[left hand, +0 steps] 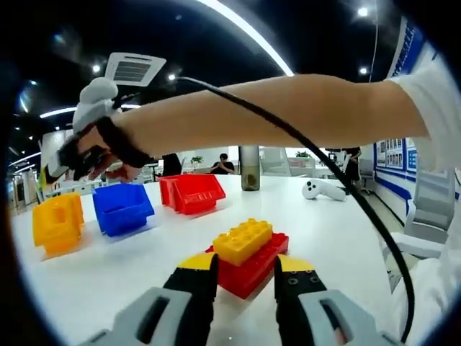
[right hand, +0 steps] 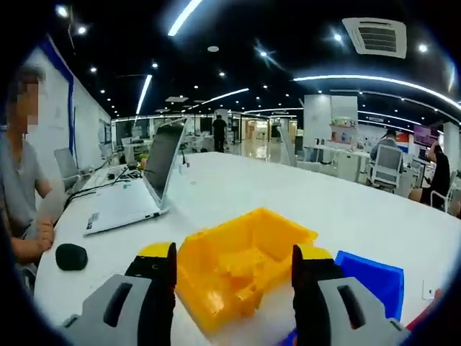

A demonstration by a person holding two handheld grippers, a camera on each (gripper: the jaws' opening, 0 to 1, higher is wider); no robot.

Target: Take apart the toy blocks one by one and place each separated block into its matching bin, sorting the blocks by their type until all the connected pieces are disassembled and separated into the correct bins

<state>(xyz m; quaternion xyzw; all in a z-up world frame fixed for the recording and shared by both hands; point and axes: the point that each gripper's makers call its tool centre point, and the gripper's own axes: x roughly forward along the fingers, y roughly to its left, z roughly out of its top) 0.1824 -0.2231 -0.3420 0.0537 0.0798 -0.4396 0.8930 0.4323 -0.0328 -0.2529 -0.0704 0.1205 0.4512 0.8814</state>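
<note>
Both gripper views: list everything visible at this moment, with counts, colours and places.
Bins: 3; yellow bin, blue bin, red bin; in a row on the white table.
Blocks: 2; yellow block stacked on red block, table centre.
Laptop: 1, white, open.
Mouse: 1, black, beside the laptop.
Controller: 1, white, far side.
Cylinder: 1, metallic, behind the red bin.
Left gripper: open, before the blocks.
Right gripper: open, over the yellow bin.

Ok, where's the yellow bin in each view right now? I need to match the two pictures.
Left gripper view: the yellow bin sits far left on the white table, left of the blue bin.
Right gripper view: it lies bottom centre, just beyond the open right gripper.
Shared landmark: the blue bin next to it.
</note>
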